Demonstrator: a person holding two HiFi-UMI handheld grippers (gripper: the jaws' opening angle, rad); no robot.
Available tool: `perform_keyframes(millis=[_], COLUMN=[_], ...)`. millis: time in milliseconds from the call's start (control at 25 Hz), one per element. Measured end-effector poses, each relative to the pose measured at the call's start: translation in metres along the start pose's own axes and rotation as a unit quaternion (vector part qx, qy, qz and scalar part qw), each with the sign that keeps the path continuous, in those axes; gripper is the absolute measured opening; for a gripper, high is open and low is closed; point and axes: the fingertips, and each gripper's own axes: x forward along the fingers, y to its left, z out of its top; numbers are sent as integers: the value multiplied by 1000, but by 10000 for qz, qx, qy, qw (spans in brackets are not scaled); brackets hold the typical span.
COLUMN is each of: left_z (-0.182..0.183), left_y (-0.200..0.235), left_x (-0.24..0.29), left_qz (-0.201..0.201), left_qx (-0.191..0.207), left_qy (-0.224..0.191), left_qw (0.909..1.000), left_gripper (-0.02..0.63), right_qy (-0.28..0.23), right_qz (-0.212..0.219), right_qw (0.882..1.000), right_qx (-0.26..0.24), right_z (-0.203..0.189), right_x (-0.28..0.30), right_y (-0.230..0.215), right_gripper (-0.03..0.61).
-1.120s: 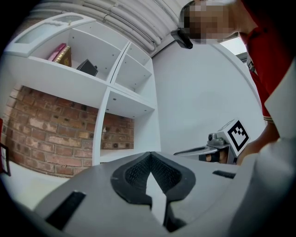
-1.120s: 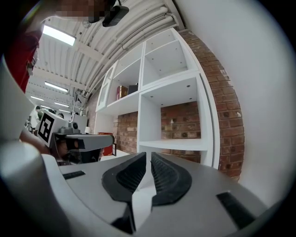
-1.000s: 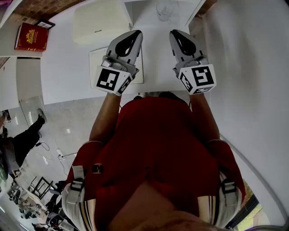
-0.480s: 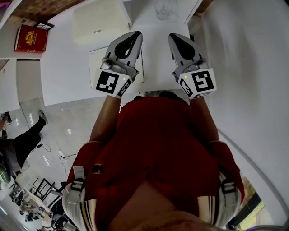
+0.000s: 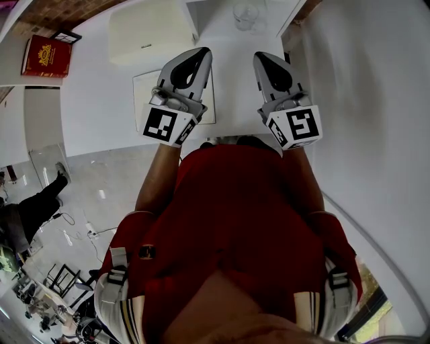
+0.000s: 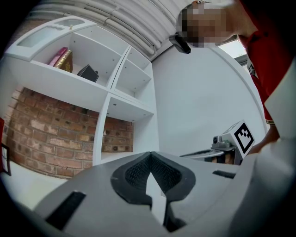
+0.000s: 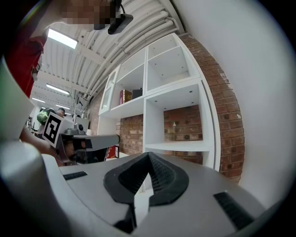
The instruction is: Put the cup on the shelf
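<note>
1. The left gripper (image 6: 149, 159) has its jaws pressed together with nothing in them. The right gripper (image 7: 148, 159) is likewise closed and empty.
2. The cup (image 5: 246, 15), clear glass and faint against white, stands far ahead, well apart from both.
3. The white shelf (image 7: 175, 147) rises beyond, with a red book (image 5: 46, 56) far left.
4. Grippers and cup sit where they were a second ago.

We have open tabletop (image 5: 101, 94) between us and the shelf (image 7: 178, 147); the white wall (image 5: 376, 80) crowds our right side.
</note>
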Motion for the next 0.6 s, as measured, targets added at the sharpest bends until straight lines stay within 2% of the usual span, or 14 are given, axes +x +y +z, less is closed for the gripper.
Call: perform_keyframes(millis=[600], left_z=[-8], left_y=[3], left_x=[3], left_qz=[-17], left_qx=[-37], left_qy=[2], left_qw=[10000], left_gripper=[6], right_qy=[54], right_qz=[-51], right_qw=[10000], right_qx=[8], right_z=[-11], right_x=[3], right_y=[-3], right_gripper=[-3])
